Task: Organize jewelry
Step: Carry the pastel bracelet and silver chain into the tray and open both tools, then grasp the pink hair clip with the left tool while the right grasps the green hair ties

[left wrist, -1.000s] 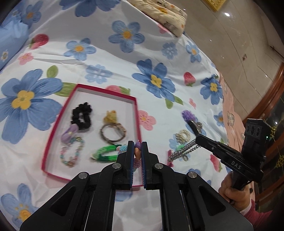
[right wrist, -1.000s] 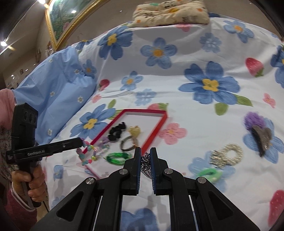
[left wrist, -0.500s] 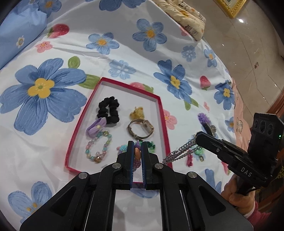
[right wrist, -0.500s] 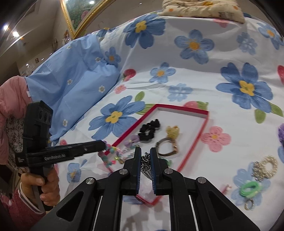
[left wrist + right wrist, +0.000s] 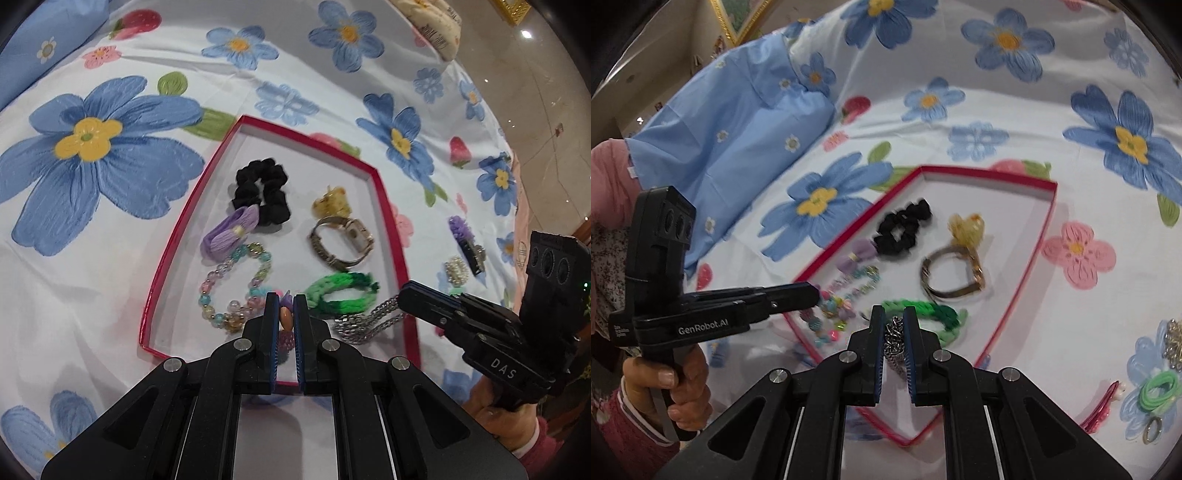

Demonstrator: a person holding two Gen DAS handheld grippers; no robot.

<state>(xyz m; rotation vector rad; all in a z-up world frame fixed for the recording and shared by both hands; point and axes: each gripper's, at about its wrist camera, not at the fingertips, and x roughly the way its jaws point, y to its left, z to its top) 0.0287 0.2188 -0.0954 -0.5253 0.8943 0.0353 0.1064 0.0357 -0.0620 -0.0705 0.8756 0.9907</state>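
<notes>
The left gripper point(image 5: 285, 314) pointed steeply down over the near end of the red tray point(image 5: 173, 254), its jaws pinched together on a colourful beaded bracelet point(image 5: 285, 320). The right gripper point(image 5: 894, 325) came in over the tray's near right corner, likewise angled down, its jaws clamped on a silver chain point(image 5: 894, 341). A bare hand point(image 5: 670, 387) in a pink cuff gripped the left handle; another hand point(image 5: 498, 417) held the right handle, both outside the tray.
</notes>
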